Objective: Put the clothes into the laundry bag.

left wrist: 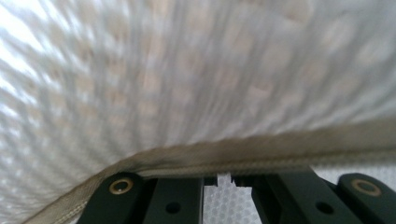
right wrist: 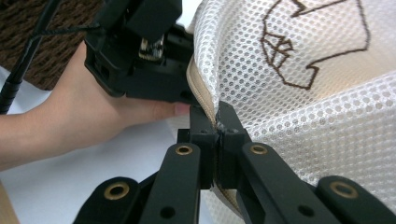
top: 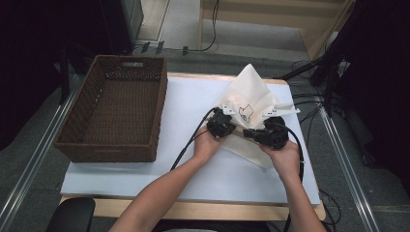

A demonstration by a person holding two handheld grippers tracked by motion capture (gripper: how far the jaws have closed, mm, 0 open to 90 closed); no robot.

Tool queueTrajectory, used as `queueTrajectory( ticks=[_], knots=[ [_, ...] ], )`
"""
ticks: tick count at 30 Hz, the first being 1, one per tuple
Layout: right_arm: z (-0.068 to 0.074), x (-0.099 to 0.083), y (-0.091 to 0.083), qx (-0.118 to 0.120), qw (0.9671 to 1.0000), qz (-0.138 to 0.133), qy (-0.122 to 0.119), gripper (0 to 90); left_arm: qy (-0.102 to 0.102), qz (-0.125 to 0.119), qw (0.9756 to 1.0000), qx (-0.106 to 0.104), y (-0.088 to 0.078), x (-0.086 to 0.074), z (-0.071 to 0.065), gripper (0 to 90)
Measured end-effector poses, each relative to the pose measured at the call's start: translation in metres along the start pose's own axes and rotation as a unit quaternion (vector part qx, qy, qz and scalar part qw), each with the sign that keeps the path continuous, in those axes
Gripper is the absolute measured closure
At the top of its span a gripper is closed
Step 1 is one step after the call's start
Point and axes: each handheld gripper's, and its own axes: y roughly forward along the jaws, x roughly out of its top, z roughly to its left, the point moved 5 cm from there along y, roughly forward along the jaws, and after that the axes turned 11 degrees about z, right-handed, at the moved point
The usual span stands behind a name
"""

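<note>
A white mesh bag with a brown line drawing and a beige zipper edge stands bunched up over the white table mat. Both grippers hold it low at its near side. My left gripper is shut, and in the left gripper view the beige hem runs across its closed tips with mesh above. My right gripper is shut on the zipper edge; in the right gripper view its jaws pinch the beige seam, with the mesh bag to the right and the left gripper just beyond.
A brown wicker basket with nothing in it stands at the left of the white mat; its weave shows in the right gripper view. Cables trail from both grippers toward the person. Metal rails run along both sides of the table.
</note>
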Motion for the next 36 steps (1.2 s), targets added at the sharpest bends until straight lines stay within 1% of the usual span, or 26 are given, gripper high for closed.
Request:
queueTrajectory(
  ticks=[2, 3, 4, 5, 7, 9, 11, 12, 13, 14, 15, 16, 19, 21, 22, 24, 25, 26, 27, 29, 31, 32, 34, 36],
  knots=[
    [0.001, 0.0, 0.0, 0.001, 1.0, 0.001, -0.003, 89.7, -0.001, -0.004, 1.0, -0.001, -0.003, 0.003, 0.0, 86.9],
    [0.002, 0.0, 0.0, 0.002, 1.0, 0.002, -0.004, 89.7, -0.005, -0.015, 0.9999, -0.004, -0.005, 0.006, -0.001, 86.9],
    [0.003, 0.001, -0.001, 0.004, 1.0, 0.001, -0.008, 89.7, -0.002, -0.023, 0.9997, -0.005, -0.007, 0.01, -0.003, 87.1],
    [0.003, 0.001, -0.001, 0.004, 1.0, 0.0, -0.006, 89.7, -0.002, -0.032, 0.9995, -0.005, -0.008, 0.012, -0.005, 87.2],
    [0.003, 0.001, -0.002, 0.007, 1.0, -0.001, -0.006, 89.7, -0.002, -0.039, 0.9992, -0.01, -0.005, 0.016, -0.007, 87.2],
    [0.002, 0.001, -0.003, 0.006, 1.0, -0.002, -0.004, 89.7, 0.003, -0.04, 0.9991, -0.012, 0.0, 0.018, -0.008, 87.1],
    [0.001, 0.0, -0.004, 0.007, 1.0, -0.003, -0.002, 89.7, 0.004, -0.029, 0.9994, -0.017, 0.009, 0.017, -0.007, 87.0],
    [0.0, 0.0, -0.004, 0.007, 1.0, -0.001, -0.001, 89.7, 0.004, -0.029, 0.9994, -0.02, 0.013, 0.017, -0.006, 86.8],
    [-0.001, -0.001, -0.003, 0.009, 1.0, 0.001, 0.001, 89.7, 0.002, -0.025, 0.9993, -0.029, 0.017, 0.016, -0.004, 86.6],
    [-0.001, -0.001, -0.003, 0.009, 1.0, 0.002, 0.002, 89.7, -0.008, -0.025, 0.9985, -0.048, 0.02, 0.016, -0.003, 86.1],
    [-0.002, -0.001, -0.001, 0.007, 1.0, 0.003, 0.002, 89.7, -0.015, -0.028, 0.9978, -0.059, 0.022, 0.016, -0.001, 85.6],
    [-0.003, -0.002, 0.0, 0.008, 1.0, 0.005, 0.002, 89.7, -0.018, -0.031, 0.9971, -0.067, 0.023, 0.016, 0.001, 85.2],
    [-0.005, -0.002, 0.002, 0.005, 1.0, 0.006, 0.005, 89.7, -0.012, -0.025, 0.9971, -0.071, 0.022, 0.016, 0.002, 81.2],
    [-0.006, -0.002, 0.002, 0.003, 1.0, 0.005, 0.005, 89.6, -0.016, -0.013, 0.9961, -0.085, 0.015, 0.015, 0.0, 76.5],
    [-0.007, -0.001, 0.001, 0.002, 1.0, 0.002, 0.005, 89.6, -0.016, -0.013, 0.9956, -0.092, 0.01, 0.015, -0.001, 73.9],
    [-0.008, -0.001, 0.0, 0.001, 1.0, -0.002, 0.007, 89.6, -0.022, -0.022, 0.9944, -0.101, 0.001, 0.013, -0.001, 66.7],
    [-0.008, -0.001, 0.0, 0.002, 0.9999, -0.004, 0.009, 89.6, -0.017, -0.022, 0.9944, -0.102, -0.004, 0.011, -0.001, 64.3],
    [-0.008, -0.001, -0.001, 0.0, 1.0, -0.005, 0.008, 89.5, -0.01, -0.024, 0.995, -0.096, -0.009, 0.009, 0.0, 63.4],
    [-0.008, -0.001, -0.001, -0.001, 1.0, -0.005, 0.007, 89.5, -0.005, -0.021, 0.9954, -0.093, -0.013, 0.006, 0.001, 61.3],
    [-0.008, -0.002, -0.001, -0.001, 1.0, -0.005, 0.008, 89.5, -0.004, -0.021, 0.9953, -0.095, -0.021, 0.002, 0.004, 59.1],
    [-0.008, -0.001, -0.001, -0.003, 0.9999, -0.005, 0.008, 89.5, -0.005, -0.016, 0.9958, -0.09, -0.029, -0.003, 0.006, 54.8],
    [-0.008, -0.001, 0.0, -0.003, 0.9999, -0.005, 0.009, 89.5, 0.0, -0.016, 0.9959, -0.089, -0.032, -0.005, 0.007, 53.4],
    [-0.008, -0.002, 0.0, -0.005, 0.9999, -0.004, 0.009, 89.5, 0.011, -0.013, 0.9972, -0.073, -0.038, -0.01, 0.008, 51.5],
    [-0.007, -0.001, 0.0, -0.005, 0.9999, -0.004, 0.009, 89.5, 0.014, -0.004, 0.9976, -0.068, -0.04, -0.015, 0.011, 49.7]
  ],
)
